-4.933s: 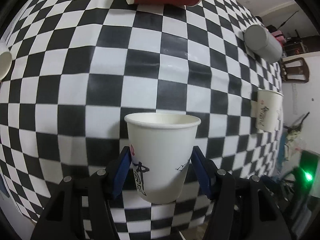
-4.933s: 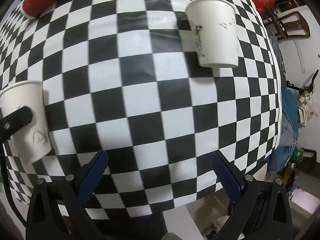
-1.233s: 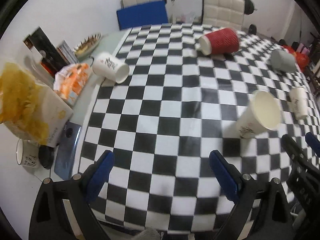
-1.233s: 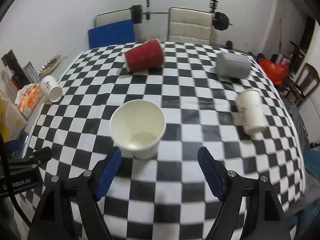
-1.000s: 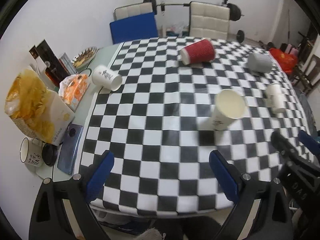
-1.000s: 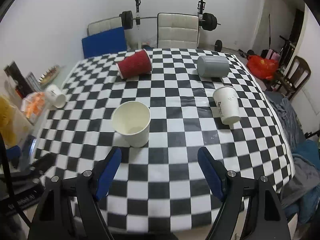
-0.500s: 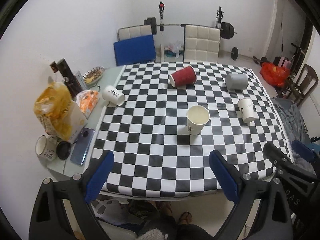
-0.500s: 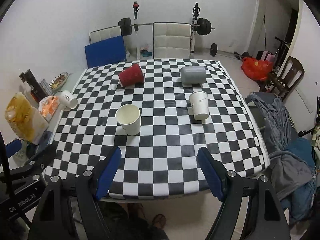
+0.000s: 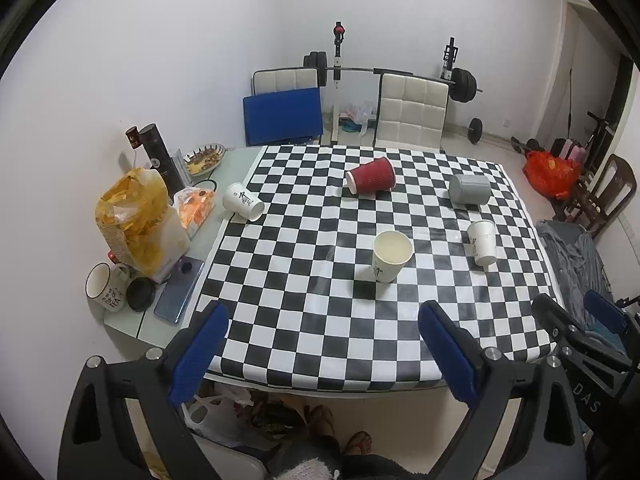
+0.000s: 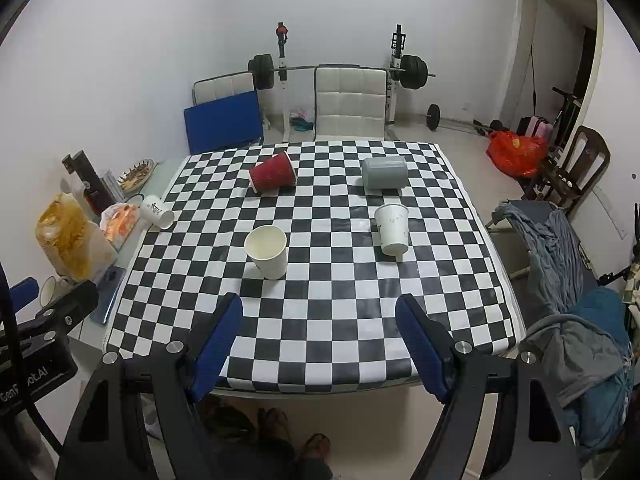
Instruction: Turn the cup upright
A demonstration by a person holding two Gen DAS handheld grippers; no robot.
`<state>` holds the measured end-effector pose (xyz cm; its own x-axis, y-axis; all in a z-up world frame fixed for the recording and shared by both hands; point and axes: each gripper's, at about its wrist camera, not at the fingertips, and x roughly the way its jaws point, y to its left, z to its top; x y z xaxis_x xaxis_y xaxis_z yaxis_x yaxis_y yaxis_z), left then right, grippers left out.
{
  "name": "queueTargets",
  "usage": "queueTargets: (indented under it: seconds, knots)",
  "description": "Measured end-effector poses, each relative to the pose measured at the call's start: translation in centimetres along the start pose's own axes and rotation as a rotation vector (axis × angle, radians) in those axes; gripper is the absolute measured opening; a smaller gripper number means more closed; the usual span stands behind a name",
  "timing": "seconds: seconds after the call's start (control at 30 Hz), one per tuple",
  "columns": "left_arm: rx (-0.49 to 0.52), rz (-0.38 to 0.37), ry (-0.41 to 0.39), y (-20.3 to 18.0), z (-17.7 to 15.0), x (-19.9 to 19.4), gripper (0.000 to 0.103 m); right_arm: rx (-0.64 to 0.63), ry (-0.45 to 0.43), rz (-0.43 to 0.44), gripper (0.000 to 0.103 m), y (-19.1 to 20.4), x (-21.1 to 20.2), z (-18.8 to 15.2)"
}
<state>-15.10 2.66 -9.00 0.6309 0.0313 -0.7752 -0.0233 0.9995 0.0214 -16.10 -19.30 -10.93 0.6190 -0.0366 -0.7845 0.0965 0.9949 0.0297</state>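
Note:
A white paper cup (image 9: 391,255) stands upright, mouth up, near the middle of the checkered table (image 9: 320,320); it also shows in the right wrist view (image 10: 267,257). Another white cup (image 9: 483,242) (image 10: 393,229) stands upside down to its right. A red ribbed cup (image 9: 372,175) (image 10: 273,176), a grey cup (image 9: 469,189) (image 10: 384,172) and a third white cup (image 9: 243,201) (image 10: 157,211) lie on their sides. My left gripper (image 9: 322,352) and my right gripper (image 10: 318,342) are open, empty, and held back above the table's near edge.
The table's left strip holds a snack bag (image 9: 134,220), a mug (image 9: 105,287), a phone (image 9: 178,290), a dark tube (image 9: 160,156) and a dish (image 9: 204,157). Chairs (image 9: 410,116) and a barbell rack stand behind. A clothes-draped chair (image 10: 560,264) stands right.
Both grippers have pulled back and up from the table. The left gripper, shut on the white cup earlier, has let it go; the cup stands upright on the table.

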Motion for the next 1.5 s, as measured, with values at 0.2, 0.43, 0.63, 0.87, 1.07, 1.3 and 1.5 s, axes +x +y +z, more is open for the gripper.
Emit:
queueTargets:
  seconds: [0.2,0.43,0.63,0.87,1.07,1.3,1.5]
  knots:
    - [0.001,0.0,-0.02,0.0,0.3,-0.6,0.097,0.004,-0.024,0.0,0.081,0.1,-1.1,0.4]
    - [0.01,0.027,-0.044,0.1,0.4,-1.1,0.097,0.008,-0.043,-0.007,0.09,0.7,-1.9,0.6]
    - [0.025,0.046,-0.065,0.6,0.7,-1.5,0.097,0.007,-0.058,-0.029,0.09,1.2,-2.2,0.7]
    - [0.03,0.043,-0.076,1.0,0.8,-1.7,0.098,0.012,-0.076,-0.051,0.093,1.8,-2.9,0.7]
    - [0.03,0.037,-0.077,1.2,0.8,-1.8,0.099,0.012,-0.077,-0.052,0.093,1.9,-3.0,0.7]
    - [0.044,0.027,-0.073,1.6,0.7,-1.8,0.099,0.012,-0.076,-0.054,0.093,2.0,-3.0,0.8]
    - [0.045,0.028,-0.077,1.6,0.6,-1.8,0.099,0.012,-0.077,-0.052,0.094,2.0,-3.0,0.7]
